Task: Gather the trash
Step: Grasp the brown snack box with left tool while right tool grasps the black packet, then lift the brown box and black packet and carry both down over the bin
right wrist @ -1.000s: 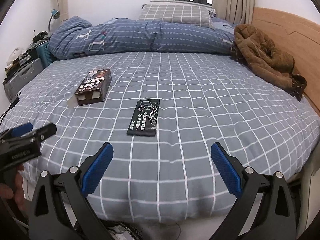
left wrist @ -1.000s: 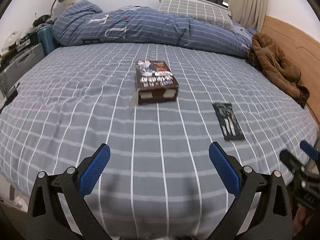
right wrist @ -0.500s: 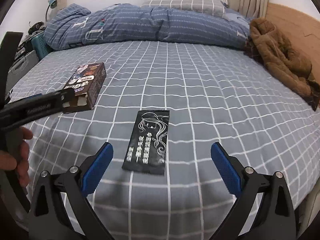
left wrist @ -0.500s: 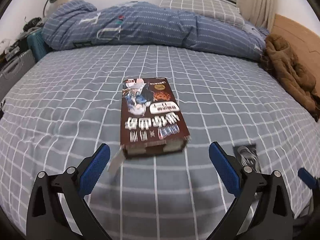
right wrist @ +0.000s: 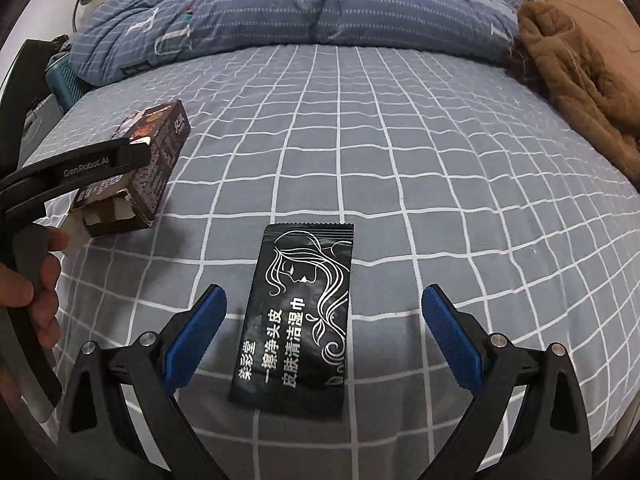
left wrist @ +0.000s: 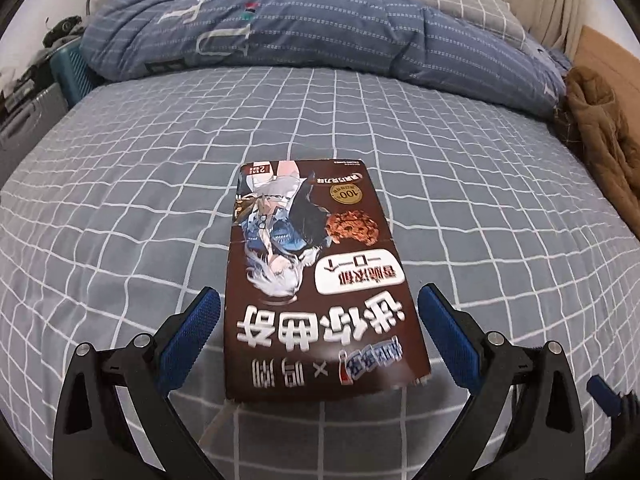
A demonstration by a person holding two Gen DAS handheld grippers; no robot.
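The left tongs [left wrist: 318,334] are hanging spread wide over the bed [left wrist: 120,200], and the near end of the brown cookie box [left wrist: 316,280] is lying between the blue pads [left wrist: 192,332], which are standing apart from its sides and gripping nothing. The box is resting flat on the checked sheet, its far end pointing toward 12 o'clock, where the rolled blue quilt [left wrist: 320,28] is lying. A brown jacket [left wrist: 604,136] is bunching up at 2 o'clock.

The right tongs [right wrist: 322,330] are likewise gaping wide and holding nothing. The black wet-wipe sachet [right wrist: 298,316] is lying flat on the sheet with its near half between the blue fingers [right wrist: 452,332], touching neither. From this view the cookie box [right wrist: 140,168] is sitting at 10 o'clock, its torn end open toward the camera, with the left tongs' black arm crossing in front of it and a hand [right wrist: 38,292] gripping the handle.
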